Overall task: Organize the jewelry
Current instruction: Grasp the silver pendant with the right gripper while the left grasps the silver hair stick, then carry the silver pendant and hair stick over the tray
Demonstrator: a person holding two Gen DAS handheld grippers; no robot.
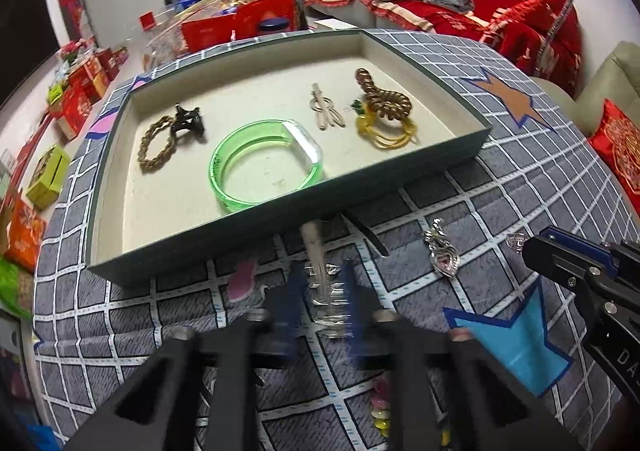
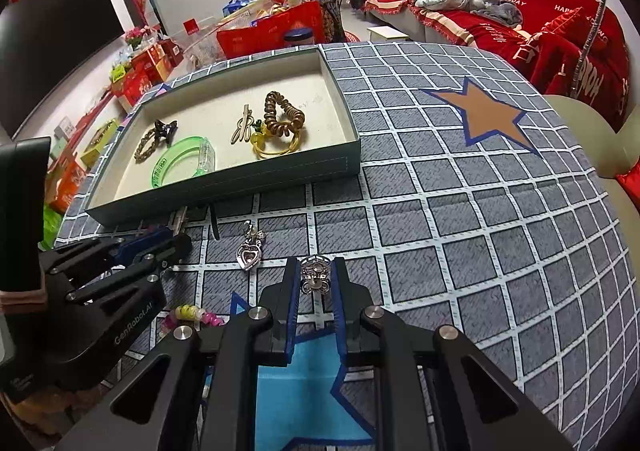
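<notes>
The right gripper pinches a silver ring; the left gripper clamps a clear hair clip near the tray.

We see a shallow tray lying on the worktop, toward its far left part. In the tray, from left to right, lie a braided band touching a claw clip, a bangle near the front wall, a flat hair clip, and a coiled hair tie behind a bundle of thin hoops. Before the tray, on the worktop, a heart pendant lies left of a small ring that sits between the jaws of the right gripper. A bead bracelet lies nearer us, left of that. Behind the worktop stands a sofa.
</notes>
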